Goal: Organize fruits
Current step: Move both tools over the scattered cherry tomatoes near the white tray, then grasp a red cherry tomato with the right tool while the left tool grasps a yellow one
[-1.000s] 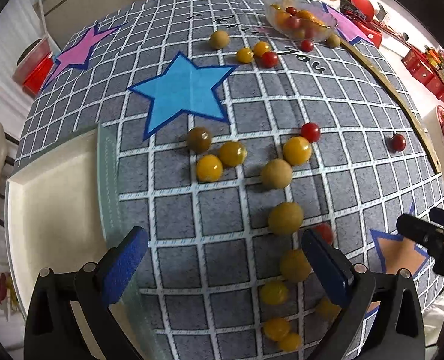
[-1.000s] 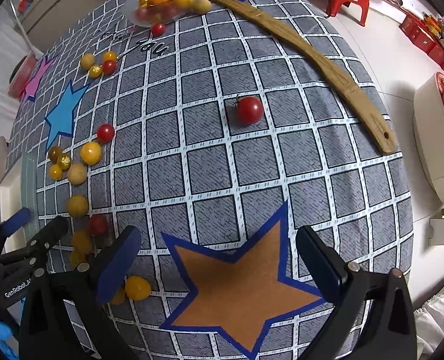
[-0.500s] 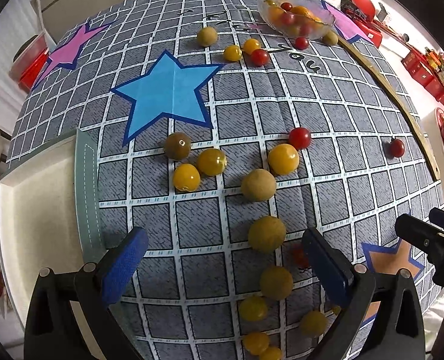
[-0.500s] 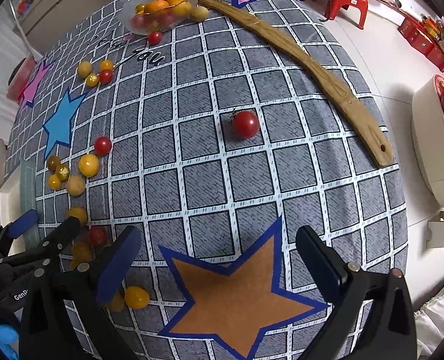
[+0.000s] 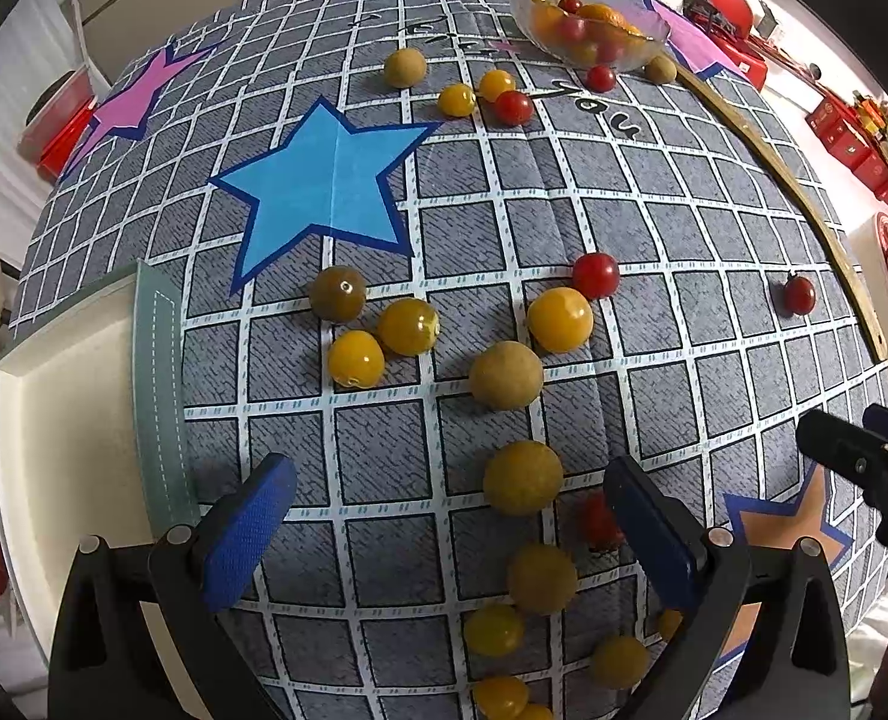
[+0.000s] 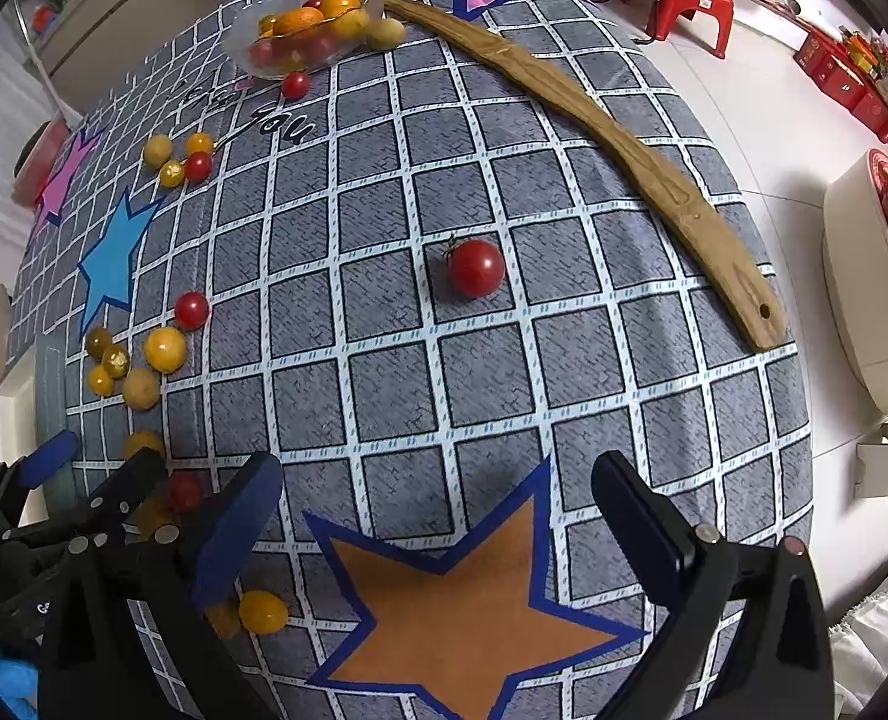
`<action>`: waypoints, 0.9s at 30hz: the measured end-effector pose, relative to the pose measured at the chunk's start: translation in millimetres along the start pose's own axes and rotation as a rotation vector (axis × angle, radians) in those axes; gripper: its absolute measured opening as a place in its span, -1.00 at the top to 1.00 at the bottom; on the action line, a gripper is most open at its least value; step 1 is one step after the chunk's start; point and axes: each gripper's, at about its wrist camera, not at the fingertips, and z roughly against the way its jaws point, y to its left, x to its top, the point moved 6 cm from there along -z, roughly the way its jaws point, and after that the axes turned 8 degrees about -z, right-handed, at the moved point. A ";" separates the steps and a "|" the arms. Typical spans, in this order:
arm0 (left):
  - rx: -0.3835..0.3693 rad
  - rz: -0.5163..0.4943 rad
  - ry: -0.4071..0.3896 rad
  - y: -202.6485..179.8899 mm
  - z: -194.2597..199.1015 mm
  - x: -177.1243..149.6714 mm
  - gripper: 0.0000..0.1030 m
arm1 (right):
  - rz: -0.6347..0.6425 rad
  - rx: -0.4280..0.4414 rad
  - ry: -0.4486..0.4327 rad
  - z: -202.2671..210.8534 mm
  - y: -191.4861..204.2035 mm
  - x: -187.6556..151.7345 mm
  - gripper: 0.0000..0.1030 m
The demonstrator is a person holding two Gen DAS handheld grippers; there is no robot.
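Observation:
Many small fruits lie loose on the grey grid cloth: yellow tomatoes (image 5: 407, 326), tan longans (image 5: 505, 375) and red cherry tomatoes (image 5: 595, 275). A glass bowl (image 5: 585, 30) of mixed fruit stands at the far side and also shows in the right wrist view (image 6: 306, 33). My left gripper (image 5: 444, 516) is open and empty, low over the cloth, with a yellow-brown fruit (image 5: 522, 477) between its fingers. My right gripper (image 6: 438, 522) is open and empty above the orange star, with a lone red tomato (image 6: 475, 267) ahead of it.
A white tray (image 5: 66, 420) with a green rim lies at the left edge of the cloth. A long wooden stick (image 6: 612, 150) lies along the right edge. The left gripper's fingers (image 6: 48, 459) show at lower left in the right wrist view.
My left gripper has moved forward and lower over the line of fruits, which now sit closer between its fingers. My right gripper has crept forward toward the lone red tomato.

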 end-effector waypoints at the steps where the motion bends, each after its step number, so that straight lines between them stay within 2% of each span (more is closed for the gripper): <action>1: 0.001 0.002 0.000 -1.6 -0.8 -1.2 -1.00 | 0.001 -0.001 -0.003 -0.8 1.8 0.4 -1.00; 4: 0.001 0.001 -0.001 -2.6 -2.8 -1.8 -1.00 | 0.006 0.002 -0.014 -3.0 -2.0 10.1 -1.00; 6: 0.000 0.002 -0.005 -4.2 -4.5 -1.7 -0.78 | 0.002 0.001 -0.028 -6.3 -1.7 16.6 -0.98; 10: 0.012 0.007 0.016 -9.5 -11.0 -2.5 -0.77 | 0.006 -0.014 -0.050 -13.5 1.5 29.2 -0.94; 12: 0.008 0.006 0.022 -11.8 -13.4 -3.5 -0.60 | 0.021 -0.030 -0.069 -17.2 1.9 37.4 -0.88; 14: 0.010 0.008 0.020 -14.4 -13.2 -4.2 -0.60 | 0.033 -0.036 -0.072 -20.5 2.9 43.2 -0.59; 17: 0.006 0.019 0.018 -20.3 -12.6 -6.7 -0.51 | 0.041 -0.039 -0.072 -27.2 7.0 52.0 -0.49; 19: 0.006 0.013 0.014 -25.7 -10.8 -6.0 -0.36 | 0.067 -0.055 -0.084 -28.9 12.3 58.4 -0.41; 21: 0.002 0.001 0.012 -33.0 -8.6 -1.8 -0.09 | 0.100 -0.075 -0.097 -29.2 15.5 62.4 -0.20; 23: 0.000 -0.006 0.007 -39.8 -5.7 -0.3 0.14 | 0.122 -0.092 -0.107 -28.1 18.0 64.5 0.32; 24: 0.000 -0.007 0.005 -42.0 -4.9 2.0 0.35 | 0.131 -0.092 -0.109 -27.3 18.6 65.7 0.47; 25: -0.004 -0.010 0.002 -44.5 -3.7 2.8 0.45 | 0.133 -0.085 -0.107 -27.7 22.9 67.3 0.56; 27: -0.015 -0.012 0.005 -47.6 -1.4 5.9 0.45 | 0.126 -0.071 -0.102 -26.8 20.6 66.3 0.56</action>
